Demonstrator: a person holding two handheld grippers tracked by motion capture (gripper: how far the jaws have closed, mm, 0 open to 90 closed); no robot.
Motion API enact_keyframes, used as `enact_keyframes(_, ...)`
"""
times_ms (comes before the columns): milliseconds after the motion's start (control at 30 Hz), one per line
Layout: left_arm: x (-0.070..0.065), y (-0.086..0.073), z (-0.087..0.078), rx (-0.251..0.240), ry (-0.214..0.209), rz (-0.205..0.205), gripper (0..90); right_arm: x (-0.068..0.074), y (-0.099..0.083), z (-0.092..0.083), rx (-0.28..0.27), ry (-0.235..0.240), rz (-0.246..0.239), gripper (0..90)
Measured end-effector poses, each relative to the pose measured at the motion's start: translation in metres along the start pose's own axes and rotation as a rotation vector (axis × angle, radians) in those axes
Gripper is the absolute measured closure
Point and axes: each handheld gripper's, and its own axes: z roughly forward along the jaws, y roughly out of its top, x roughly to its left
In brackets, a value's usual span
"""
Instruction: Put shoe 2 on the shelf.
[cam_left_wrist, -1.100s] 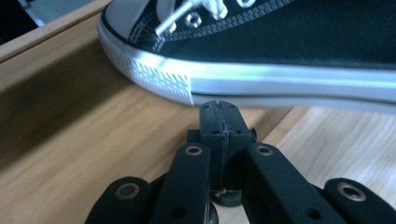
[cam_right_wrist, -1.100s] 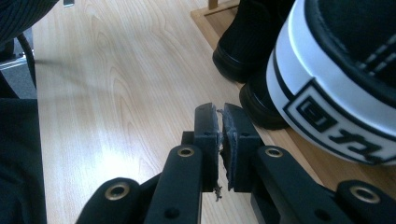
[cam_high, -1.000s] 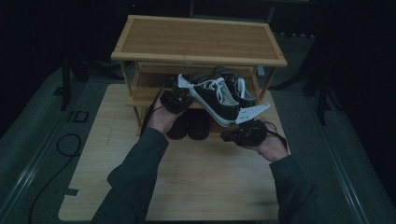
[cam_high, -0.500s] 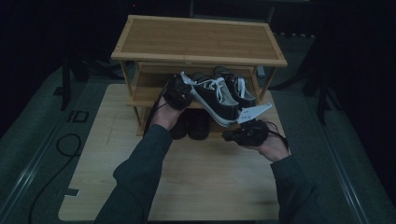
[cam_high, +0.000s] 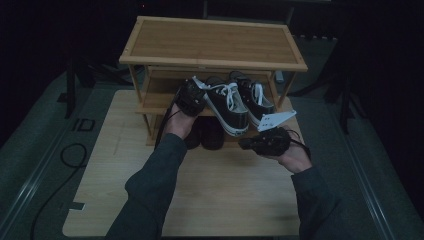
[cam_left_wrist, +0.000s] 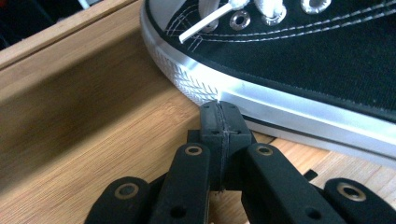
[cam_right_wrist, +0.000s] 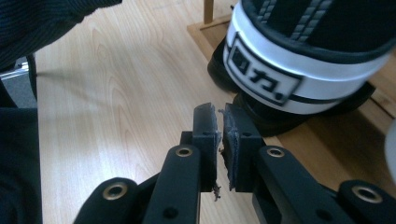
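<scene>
Two black sneakers with white laces sit on the middle shelf of a bamboo shoe rack (cam_high: 215, 42); the nearer sneaker (cam_high: 227, 107) sticks out over the shelf's front. My left gripper (cam_high: 192, 99) is at this sneaker's left side. In the left gripper view it (cam_left_wrist: 222, 112) is shut and empty, its tip against the white rubber sole (cam_left_wrist: 261, 100) above the shelf board (cam_left_wrist: 93, 154). My right gripper (cam_high: 247, 144) hovers low in front of the rack. It (cam_right_wrist: 218, 114) is shut and empty, just below the sneaker's heel (cam_right_wrist: 280, 70).
A pair of dark shoes (cam_high: 212, 135) stands on the bottom shelf, also seen under the heel (cam_right_wrist: 266, 119). The rack stands on a light wooden board (cam_high: 225, 190) over a grey mat. A black cable (cam_high: 70, 155) loops on the mat at left.
My left gripper has lifted slightly and come in against the nearer sneaker's side. The right gripper has stayed where it was.
</scene>
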Motion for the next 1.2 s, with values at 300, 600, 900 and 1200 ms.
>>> enact_keyframes(300, 0.006, -0.001, 0.001, -0.006, -0.032, -0.029, 90.0, 0.003, 0.010, -0.002, -0.048, 0.009, -0.005, 86.4)
enact_keyframes(600, 0.015, -0.008, -0.005, 0.001, -0.033, -0.017, 90.0, 0.001, 0.010, -0.003, -0.051, -0.008, -0.001, 88.2)
enact_keyframes(900, 0.024, -0.017, -0.014, 0.000, -0.068, 0.015, 86.3, -0.001, 0.009, -0.004, -0.057, -0.012, -0.003, 89.2)
enact_keyframes(1200, 0.034, -0.026, -0.019, -0.014, -0.089, -0.021, 90.0, -0.002, 0.010, -0.002, -0.067, 0.007, 0.002, 89.9)
